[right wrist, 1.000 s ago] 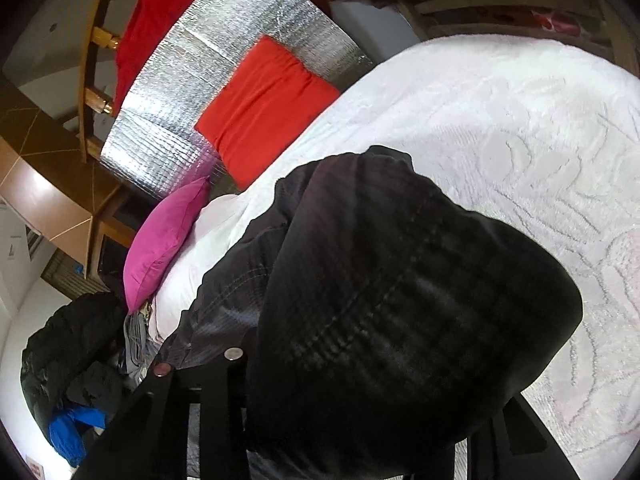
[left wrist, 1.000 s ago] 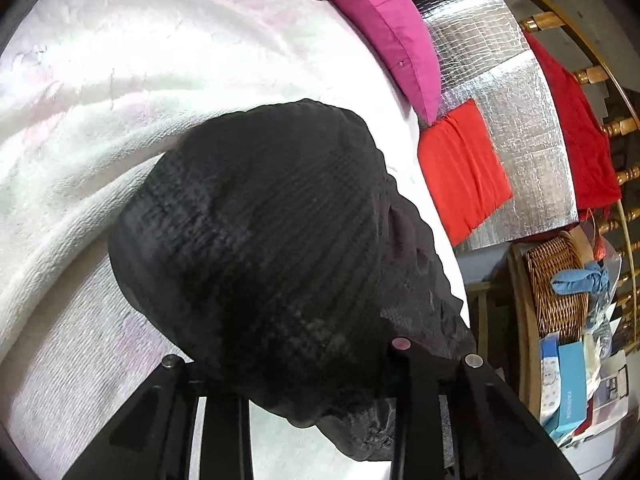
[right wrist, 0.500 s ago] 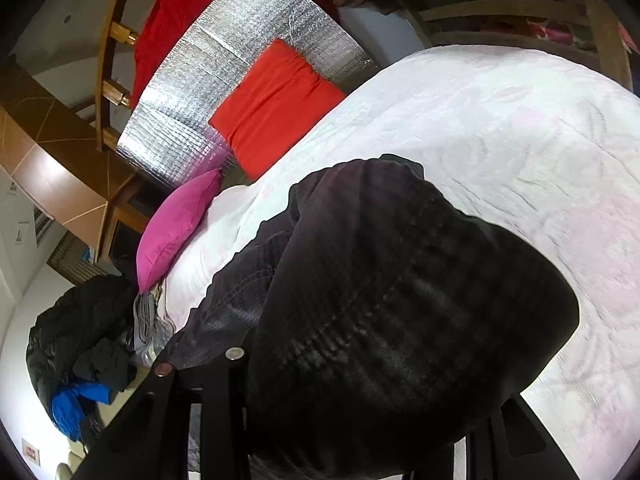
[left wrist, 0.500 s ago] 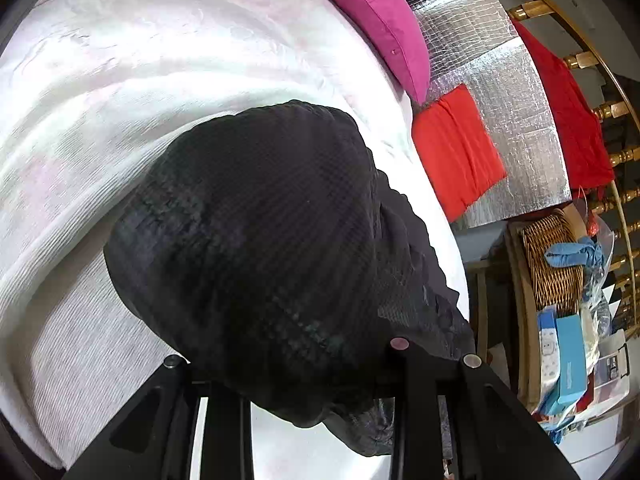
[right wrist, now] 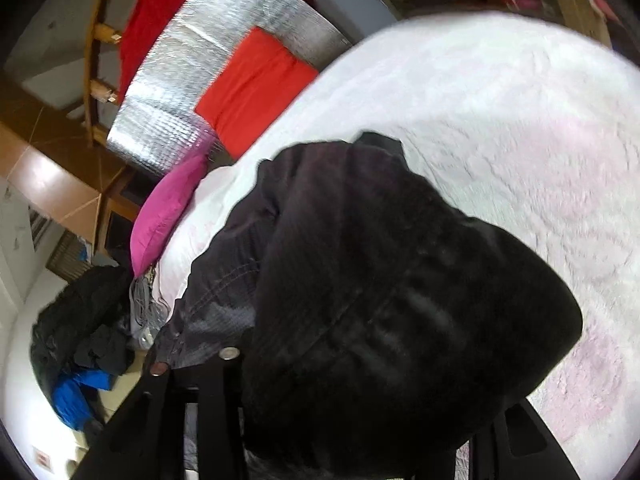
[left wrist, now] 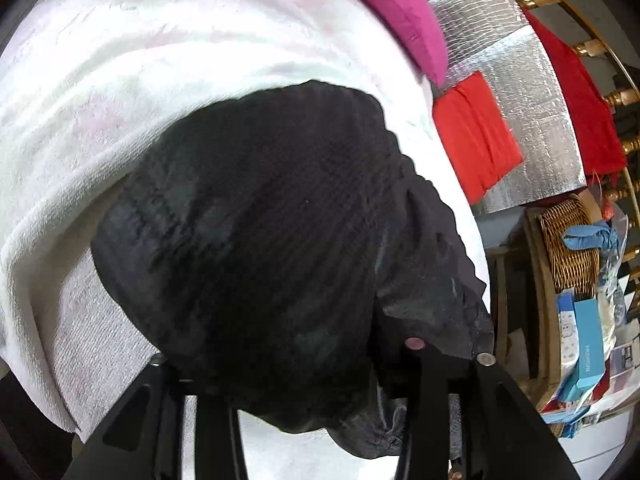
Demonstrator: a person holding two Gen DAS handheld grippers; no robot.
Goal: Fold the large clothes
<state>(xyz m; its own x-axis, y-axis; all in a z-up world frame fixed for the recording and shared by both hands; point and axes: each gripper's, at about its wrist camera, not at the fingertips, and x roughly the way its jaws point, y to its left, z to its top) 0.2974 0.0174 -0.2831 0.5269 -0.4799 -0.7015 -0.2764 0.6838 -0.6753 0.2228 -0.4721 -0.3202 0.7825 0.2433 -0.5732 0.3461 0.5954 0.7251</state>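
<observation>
We hold two tongs over a bed, and a black garment [left wrist: 272, 240] is bunched across both of them, filling the centre and lower part of each wrist view. It drapes over the fingers of the left tongs [left wrist: 304, 412] and of the right tongs [right wrist: 360, 432], hiding the pads. Both pairs of jaws have just been opening, with the cloth lying between them; we cannot tell whether the pads are pressing on it or have let go.

The garment hangs just above or against the white blanket [left wrist: 132, 92] that covers the bed; we cannot tell if it touches. We judge the fold to be in its laying-down step.

What could go wrong: if the jaws part while the cloth is bunched, it may drop in a heap and not a flat fold. If one side lets go before the other, the fold would land skewed. The fabric might also snag on the fingers and be dragged back up.

Around us, a pink pillow [left wrist: 400, 16] lies at the upper right of the left view, a red cushion [left wrist: 476, 136] leans on a silver foil sheet [left wrist: 536, 92], and a wicker basket [left wrist: 568, 248] stands at the right edge. In the right view a pile of dark clothes [right wrist: 84, 332] sits at lower left. None of these blocks the open blanket beyond the garment
</observation>
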